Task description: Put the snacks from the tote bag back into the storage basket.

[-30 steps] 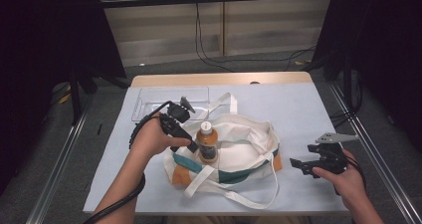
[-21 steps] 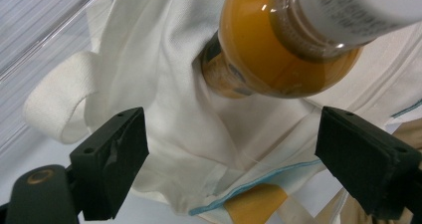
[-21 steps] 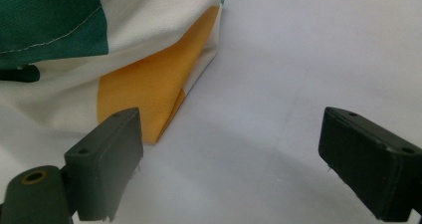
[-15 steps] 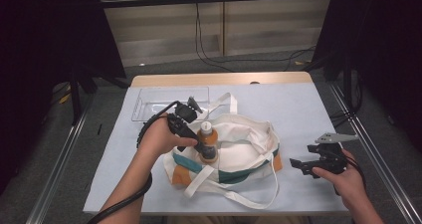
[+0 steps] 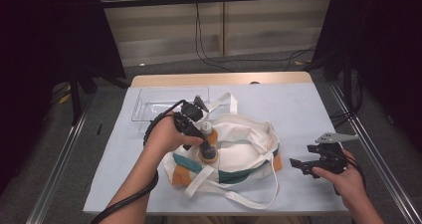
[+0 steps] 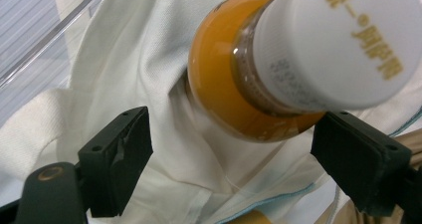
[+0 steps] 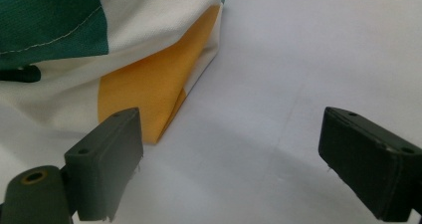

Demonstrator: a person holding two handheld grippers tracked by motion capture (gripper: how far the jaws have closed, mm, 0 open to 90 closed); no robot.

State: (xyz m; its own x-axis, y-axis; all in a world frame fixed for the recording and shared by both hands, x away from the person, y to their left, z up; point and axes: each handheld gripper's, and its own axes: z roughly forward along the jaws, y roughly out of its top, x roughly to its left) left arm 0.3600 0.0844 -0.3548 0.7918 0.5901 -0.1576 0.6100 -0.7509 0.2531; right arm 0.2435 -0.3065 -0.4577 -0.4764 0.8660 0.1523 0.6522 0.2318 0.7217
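Blue-covered table (image 5: 308,109): the left gripper (image 5: 196,129), fingers apart and just been closing around the orange bottle (image 5: 208,144) standing in the tote bag (image 5: 244,149), should square up below the cap; the right gripper (image 5: 318,162) waits open beside the bag.

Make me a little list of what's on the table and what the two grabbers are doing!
bottle: orange drink, white cap, stands on the bag
bag: white cloth with green and orange patches, lies flat
tray: clear, behind the bag
left gripper: at the bottle, fingers have just been closing, one still apart from it
right gripper: open, resting right of the bag
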